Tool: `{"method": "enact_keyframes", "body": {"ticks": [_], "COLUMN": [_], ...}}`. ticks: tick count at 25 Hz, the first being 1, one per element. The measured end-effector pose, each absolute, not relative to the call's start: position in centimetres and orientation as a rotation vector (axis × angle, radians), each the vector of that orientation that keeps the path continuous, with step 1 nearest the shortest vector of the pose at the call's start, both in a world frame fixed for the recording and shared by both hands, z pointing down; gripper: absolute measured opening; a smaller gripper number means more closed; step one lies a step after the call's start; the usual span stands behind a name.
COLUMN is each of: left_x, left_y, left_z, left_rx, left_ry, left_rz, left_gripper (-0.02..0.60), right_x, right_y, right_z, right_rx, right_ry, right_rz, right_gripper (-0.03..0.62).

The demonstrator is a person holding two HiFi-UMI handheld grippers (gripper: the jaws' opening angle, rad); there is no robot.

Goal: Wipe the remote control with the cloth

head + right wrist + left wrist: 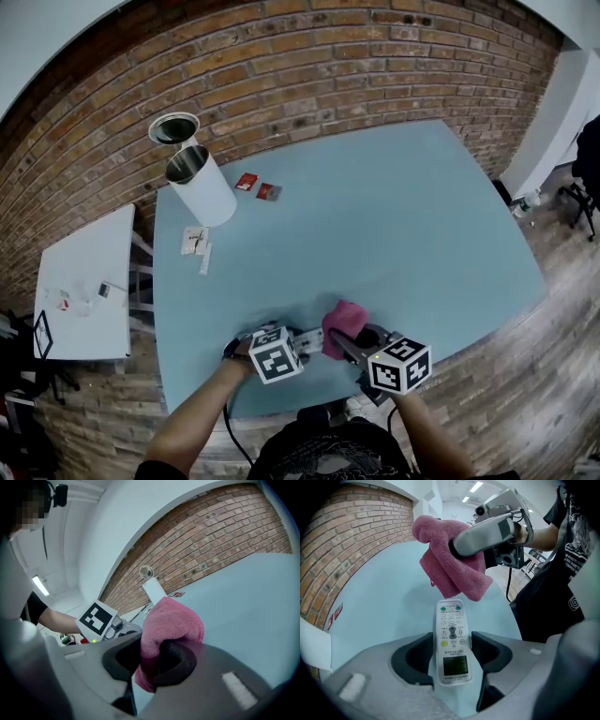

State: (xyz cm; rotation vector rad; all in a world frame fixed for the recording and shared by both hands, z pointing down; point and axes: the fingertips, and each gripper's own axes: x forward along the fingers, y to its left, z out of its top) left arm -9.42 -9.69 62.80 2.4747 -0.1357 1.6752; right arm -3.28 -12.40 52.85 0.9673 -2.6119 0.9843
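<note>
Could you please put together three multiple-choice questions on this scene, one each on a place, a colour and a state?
1. Where is the remote control?
A. between the left gripper's fingers
B. inside the white cylinder
C. on the side table

2. What colour is the cloth?
A. blue
B. pink
C. white

3. How is the right gripper?
A. open and empty
B. shut on the remote control
C. shut on the cloth

Answers: 1 A, the left gripper view shows it between them; 2 B, both gripper views show pink; 3 C, its fingers pinch the cloth.
</note>
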Motion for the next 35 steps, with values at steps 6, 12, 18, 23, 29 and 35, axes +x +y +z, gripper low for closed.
{"method": "enact_keyframes", "body": {"ticks": [6,12,18,23,29,35], "left_x": [-12.9,-15.0,-14.8,-14.5,-14.4,-14.5], "left_y": [-9.1,-8.4,-8.9,-8.4,-8.3,-8.4], "left_z": [62.4,62.9,62.9,63.2,63.4,63.5], "left_rx": [2.452,2.435,2.449,2.434,2.392,2.351], "left_ry": [-0.161,-0.215,-0.232,-0.183,-0.143,-0.117], "left_rz": [1.673,1.643,1.624,1.67,1.719,1.754], "left_gripper": [0.268,0.267,0.265,0.255,0.236,0.233], "right_x": [-5.8,-10.4,-14.9,-16.0,-15.5,-13.8], "right_y": [-12.6,-12.3,-11.7,-11.6,-11.5,-11.6], "right_z": [52.3,51.9,53.1,54.5,55.1,55.3], "right_rx": [0.905,0.769,0.652,0.633,0.623,0.599], "right_ry": [-2.625,-2.653,-2.63,-2.603,-2.595,-2.603], "right_rz": [0.997,0.99,1.003,1.096,1.116,1.138], "right_gripper": [0.063,0.063,0.063,0.063,0.061,0.063]}}
